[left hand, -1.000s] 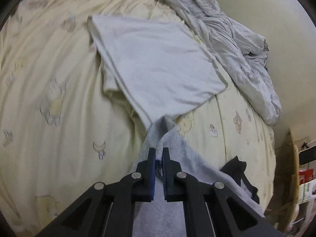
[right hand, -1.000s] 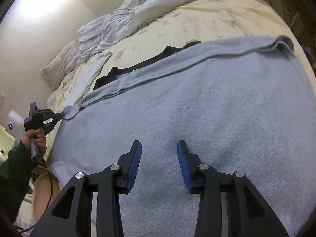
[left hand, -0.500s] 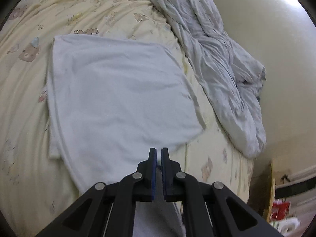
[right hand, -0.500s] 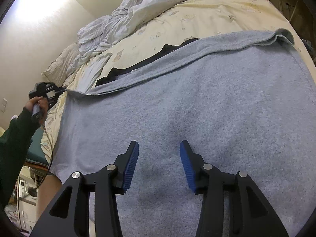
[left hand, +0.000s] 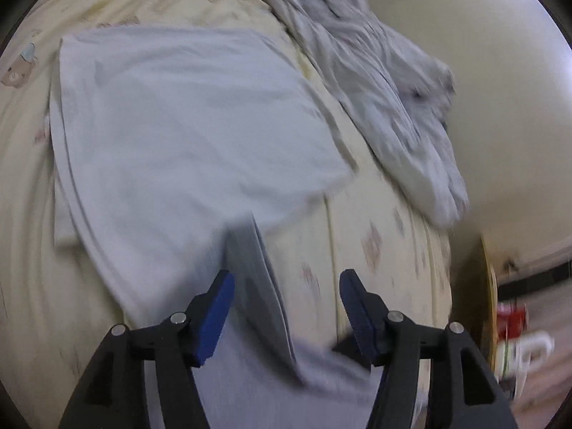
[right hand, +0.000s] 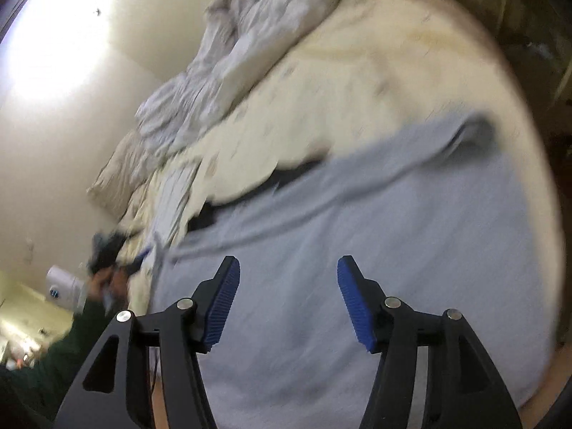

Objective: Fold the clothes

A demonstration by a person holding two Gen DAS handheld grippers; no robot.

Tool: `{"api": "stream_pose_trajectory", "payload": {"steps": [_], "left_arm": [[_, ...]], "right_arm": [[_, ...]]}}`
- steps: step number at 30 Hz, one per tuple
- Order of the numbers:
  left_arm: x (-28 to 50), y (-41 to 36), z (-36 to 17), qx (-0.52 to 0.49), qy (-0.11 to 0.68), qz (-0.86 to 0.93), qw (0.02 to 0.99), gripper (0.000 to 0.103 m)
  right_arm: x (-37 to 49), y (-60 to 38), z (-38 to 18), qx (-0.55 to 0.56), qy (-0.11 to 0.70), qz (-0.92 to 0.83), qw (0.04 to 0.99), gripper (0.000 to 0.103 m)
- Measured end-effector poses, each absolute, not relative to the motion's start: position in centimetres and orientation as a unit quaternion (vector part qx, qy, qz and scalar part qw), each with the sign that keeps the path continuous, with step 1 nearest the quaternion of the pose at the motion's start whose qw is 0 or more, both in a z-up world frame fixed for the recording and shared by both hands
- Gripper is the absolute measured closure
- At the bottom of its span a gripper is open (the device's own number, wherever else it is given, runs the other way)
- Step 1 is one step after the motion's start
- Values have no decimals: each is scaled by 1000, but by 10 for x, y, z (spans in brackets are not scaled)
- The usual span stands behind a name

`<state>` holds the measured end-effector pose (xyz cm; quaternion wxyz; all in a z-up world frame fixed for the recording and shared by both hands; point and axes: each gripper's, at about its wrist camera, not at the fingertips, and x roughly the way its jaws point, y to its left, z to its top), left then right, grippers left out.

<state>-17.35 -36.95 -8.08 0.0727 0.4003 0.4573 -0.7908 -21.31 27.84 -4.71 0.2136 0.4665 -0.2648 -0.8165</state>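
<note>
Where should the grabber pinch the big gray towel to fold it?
Probably at the pointed corner of the gray towel, which lies between the open fingers of the left gripper. Come in from the near side, along the bed: the corner's doubled edge is thin enough to pinch.

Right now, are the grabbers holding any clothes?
No. The left gripper is open above the grey cloth's corner, and the right gripper is open too.

Crumpled white duvet (left hand: 393, 82) lies along the cream wall (left hand: 500, 89) on a yellow bedsheet (left hand: 375, 221)
</note>
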Motion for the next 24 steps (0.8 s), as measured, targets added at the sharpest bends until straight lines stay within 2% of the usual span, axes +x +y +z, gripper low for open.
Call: {"api": "stream_pose_trajectory", "payload": {"steps": [5, 7, 10, 13, 18, 20, 22, 24], "left_arm": [[-154, -352, -88, 419, 442, -790, 73, 41], [-149, -359, -96, 413, 460, -781, 88, 41], [-148, -370, -106, 406, 491, -764, 103, 41], [-149, -374, -108, 406, 495, -760, 112, 41], [-161, -376, -103, 415, 474, -768, 112, 41], [-171, -377, -105, 415, 477, -766, 117, 37], [-179, -375, -105, 422, 467, -767, 125, 36], [-187, -372, -104, 430, 452, -770, 133, 36]], "right_arm": [[-248, 374, -63, 453, -391, -789, 139, 39], [-262, 396, -82, 463, -454, -750, 135, 39], [-277, 407, -105, 478, -501, -711, 122, 39], [-282, 401, -121, 497, -525, -683, 109, 39], [-298, 388, -124, 494, -519, -689, 109, 39], [-305, 383, -124, 498, -510, -696, 88, 40], [-309, 379, -126, 505, -498, -702, 67, 48], [-311, 376, -126, 507, -481, -713, 55, 71]]}}
